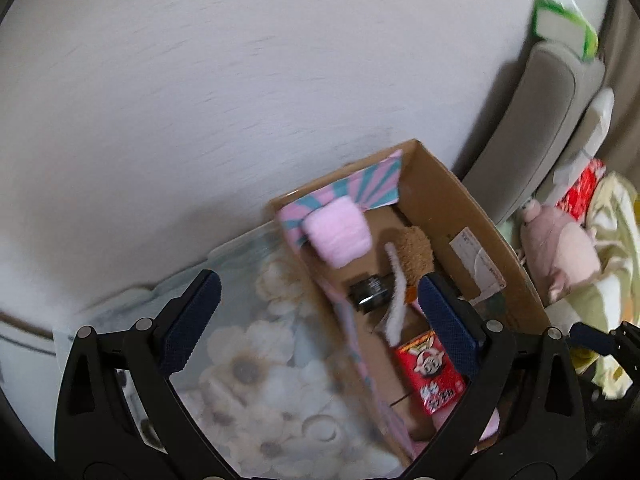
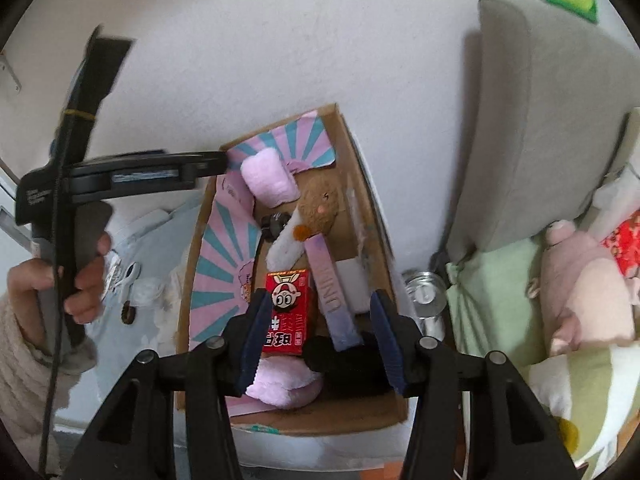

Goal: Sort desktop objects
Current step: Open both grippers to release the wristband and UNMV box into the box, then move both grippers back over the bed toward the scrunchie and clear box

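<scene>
A cardboard box [image 1: 452,196] [image 2: 360,184] stands against the white wall. It holds a red carton [image 1: 430,372] [image 2: 287,309], pink fluffy items [image 1: 338,230] [image 2: 269,176], a brown plush [image 1: 416,250] [image 2: 320,208], a small black cylinder [image 1: 370,292] and a lilac strap [image 2: 332,300]. My left gripper [image 1: 320,308] is open and empty, over the box's left wall. My right gripper [image 2: 320,332] is open and empty, above the box's near end, fingers either side of the red carton and strap.
A floral cloth [image 1: 256,380] covers the table left of the box. A grey cushion [image 2: 552,120], a pink plush pig [image 2: 580,292] [image 1: 560,252], bedding and a metal can [image 2: 426,296] lie right of the box. The left hand [image 2: 60,284] holds its gripper at the left.
</scene>
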